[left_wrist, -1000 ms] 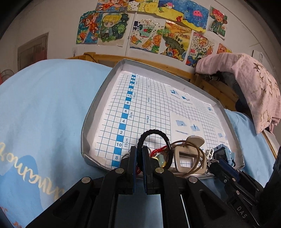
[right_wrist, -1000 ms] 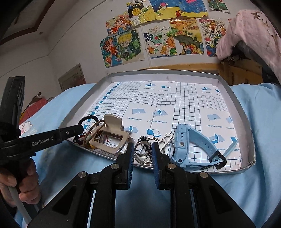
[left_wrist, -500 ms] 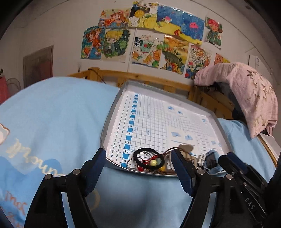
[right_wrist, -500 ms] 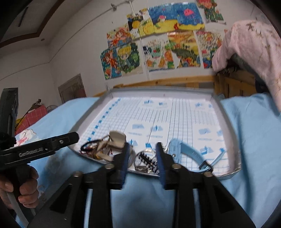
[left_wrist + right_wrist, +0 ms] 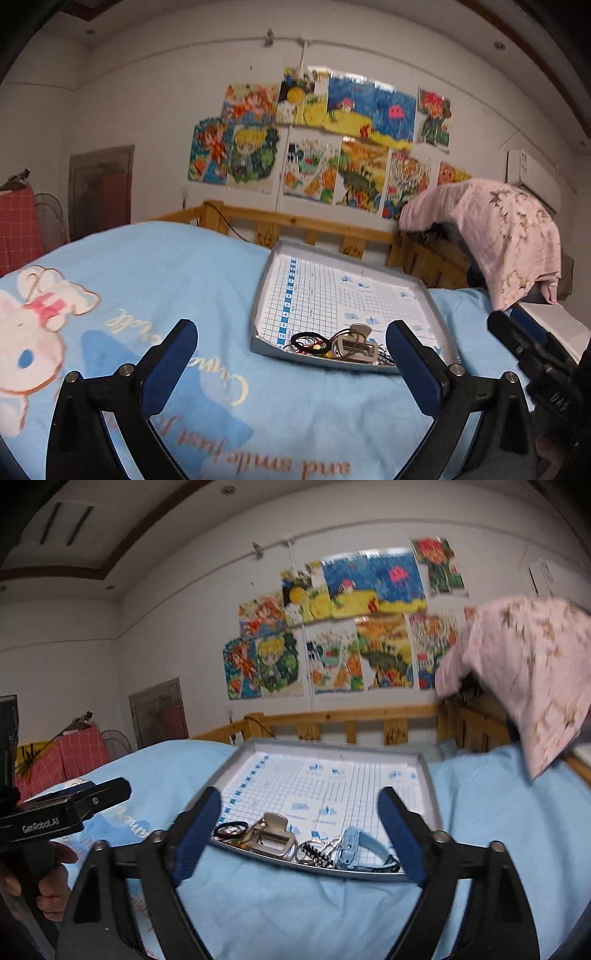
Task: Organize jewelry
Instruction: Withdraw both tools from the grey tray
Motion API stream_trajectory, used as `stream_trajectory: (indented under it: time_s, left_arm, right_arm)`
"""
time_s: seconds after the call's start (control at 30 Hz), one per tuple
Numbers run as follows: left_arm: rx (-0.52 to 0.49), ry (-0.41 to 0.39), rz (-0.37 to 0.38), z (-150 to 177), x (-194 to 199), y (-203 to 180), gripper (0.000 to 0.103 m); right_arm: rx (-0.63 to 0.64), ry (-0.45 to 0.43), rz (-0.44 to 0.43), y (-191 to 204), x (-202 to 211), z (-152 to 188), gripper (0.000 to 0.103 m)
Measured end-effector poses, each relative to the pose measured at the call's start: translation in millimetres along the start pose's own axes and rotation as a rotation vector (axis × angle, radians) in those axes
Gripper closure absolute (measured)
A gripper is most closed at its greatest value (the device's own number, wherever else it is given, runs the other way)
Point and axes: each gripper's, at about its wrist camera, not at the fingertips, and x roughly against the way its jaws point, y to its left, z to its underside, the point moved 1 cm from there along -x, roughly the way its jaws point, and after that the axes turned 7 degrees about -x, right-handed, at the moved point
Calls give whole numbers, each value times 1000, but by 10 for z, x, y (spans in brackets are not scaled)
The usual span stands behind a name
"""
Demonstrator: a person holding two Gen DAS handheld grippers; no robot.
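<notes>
A grey tray point(image 5: 263, 306) point(image 5: 430, 794) lined with grid paper lies on the blue bedsheet. Along its near edge lie a black hair tie point(image 5: 306, 338) point(image 5: 232, 827), a beige buckle-shaped piece point(image 5: 356, 345) point(image 5: 275, 836), key rings with a small comb point(image 5: 317, 847) and a light blue watch point(image 5: 354, 845). My left gripper point(image 5: 291, 354) is open and empty, held back from the tray's near edge. My right gripper point(image 5: 299, 827) is open and empty, also short of the tray.
A wooden bed rail point(image 5: 295, 225) runs behind the tray. A pink blanket point(image 5: 498, 229) hangs at the right. The left gripper's body point(image 5: 62, 808) and the hand holding it show at the left of the right wrist view. Drawings cover the wall.
Both grippers have opened wide and pulled back from the tray. The left one let go of the black hair tie, which now lies in the tray.
</notes>
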Motion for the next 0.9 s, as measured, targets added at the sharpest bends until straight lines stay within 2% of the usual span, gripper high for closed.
stream_trajectory:
  time_s: [0.07,0.17,0.47,0.77,0.9]
  left_arm:
    - [-2,-25,2,35,237,2,0]
    - [-9,-53,1,64,508,2,0]
    - [-20,-121,-26,272,1308,66,0]
    - [-32,-153,-67,552,1897,161,0]
    - [-18,-130,-69,722,2091,210,0]
  right_arm:
    - [-10,-24,-24,44,188,-53,6]
    - [-28,-61,-32,127,503,-68,2]
    - [-8,-157,-24,373,1406,65,2]
    - [24,-176,-23,595,1985,305,2]
    - [32,-177,0,665,2244,454,2]
